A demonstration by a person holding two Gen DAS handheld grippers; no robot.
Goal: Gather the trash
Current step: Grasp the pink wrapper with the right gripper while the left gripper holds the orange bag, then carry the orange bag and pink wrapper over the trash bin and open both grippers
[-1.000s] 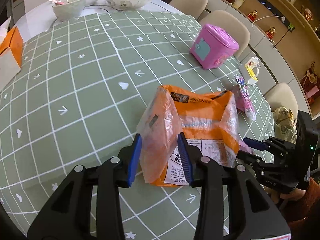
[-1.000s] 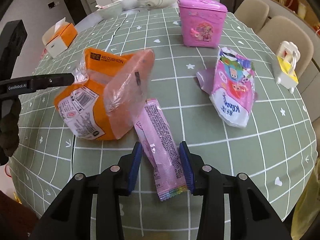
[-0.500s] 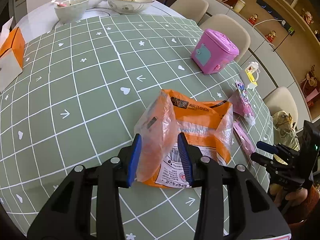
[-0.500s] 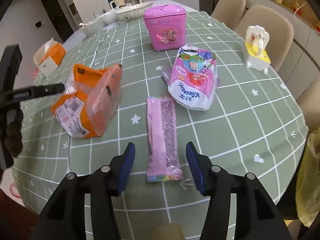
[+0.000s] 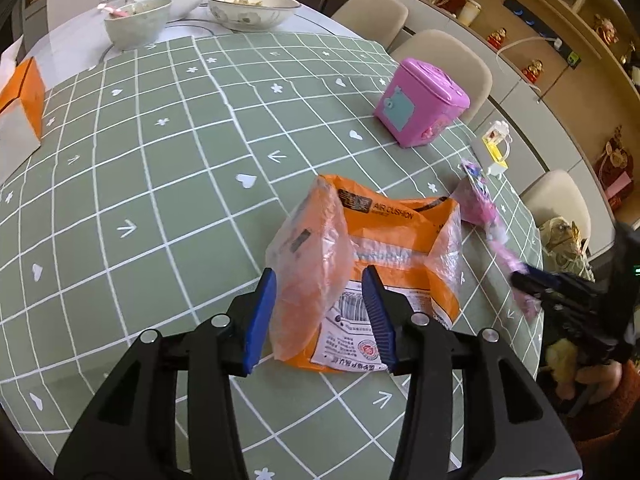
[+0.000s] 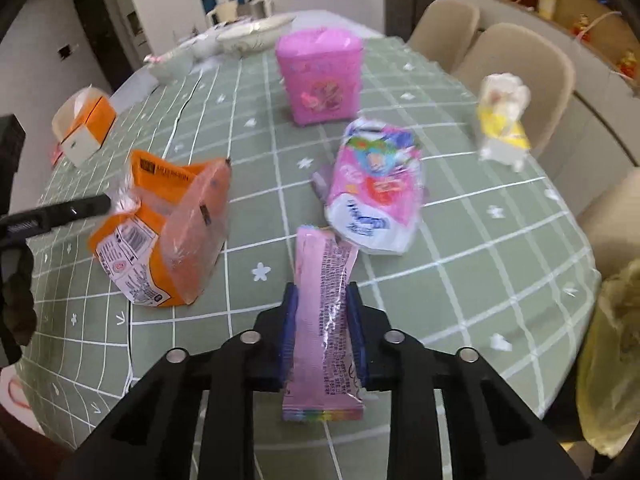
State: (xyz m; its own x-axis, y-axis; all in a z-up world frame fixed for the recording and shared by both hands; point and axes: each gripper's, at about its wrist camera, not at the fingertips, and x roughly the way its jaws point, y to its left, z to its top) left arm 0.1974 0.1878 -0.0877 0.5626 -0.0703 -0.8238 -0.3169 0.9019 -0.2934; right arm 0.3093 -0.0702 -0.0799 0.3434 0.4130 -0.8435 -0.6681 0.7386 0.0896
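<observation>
The right hand-held gripper [image 6: 322,324] has its blue pads pressed against both long edges of a flat pink foil snack wrapper [image 6: 324,312], clamped on it; the wrapper runs forward between the fingers and its rainbow-striped end hangs out behind them. Just ahead of its far end lies a crumpled pink and white printed tissue pack [image 6: 376,192] on the green tabletop with a white grid pattern [image 6: 480,264]. Further ahead stands a pink plastic box with a cartoon picture [image 6: 320,76], and ahead to the right a small yellow and white toy [image 6: 502,120], blurred. At the right edge, off the tabletop, is a yellowish plastic bag [image 6: 612,352].

The left hand-held gripper [image 5: 320,316] has its blue pads apart, one on each side of the near clear-plastic corner of an orange and clear plastic bag printed "AIR CUSHION" [image 5: 384,256]; whether the pads touch the film I cannot tell. The bag sits on the tabletop, directly in front of this gripper and ahead to the left of the right one. Far ahead to the left of the left gripper is an orange and white tissue box [image 5: 20,112], and at the far end of the tabletop stand white ceramic bowls [image 5: 252,8].
</observation>
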